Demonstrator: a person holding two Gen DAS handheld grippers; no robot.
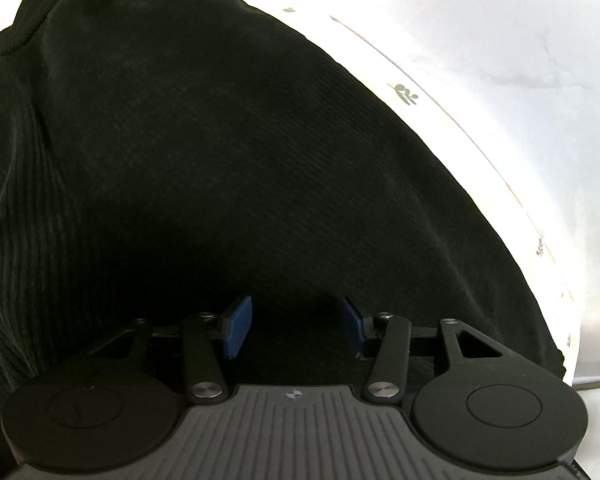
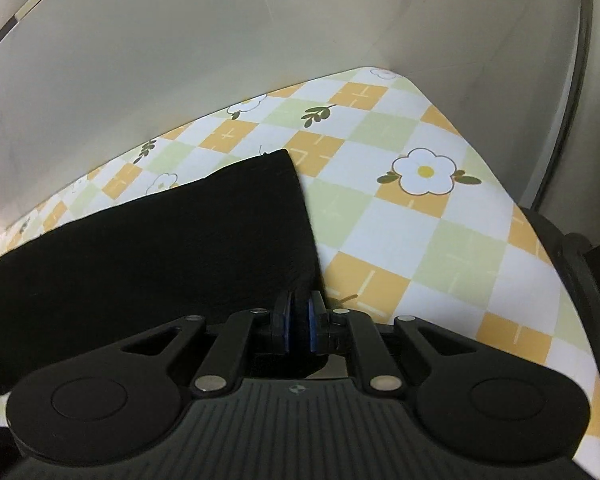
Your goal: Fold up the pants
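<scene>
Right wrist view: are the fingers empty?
No, the right gripper has its fingers shut on the corner of the black pants.

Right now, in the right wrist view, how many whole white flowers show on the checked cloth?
1 whole white flower, right of the black pants. Partial ones sit along the far edge; the pants may hide more.

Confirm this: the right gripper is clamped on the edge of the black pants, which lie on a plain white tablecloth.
Not plain white: the right wrist view shows the tablecloth checked orange, green and white with flowers. The right gripper is indeed clamped on the black pants.
</scene>
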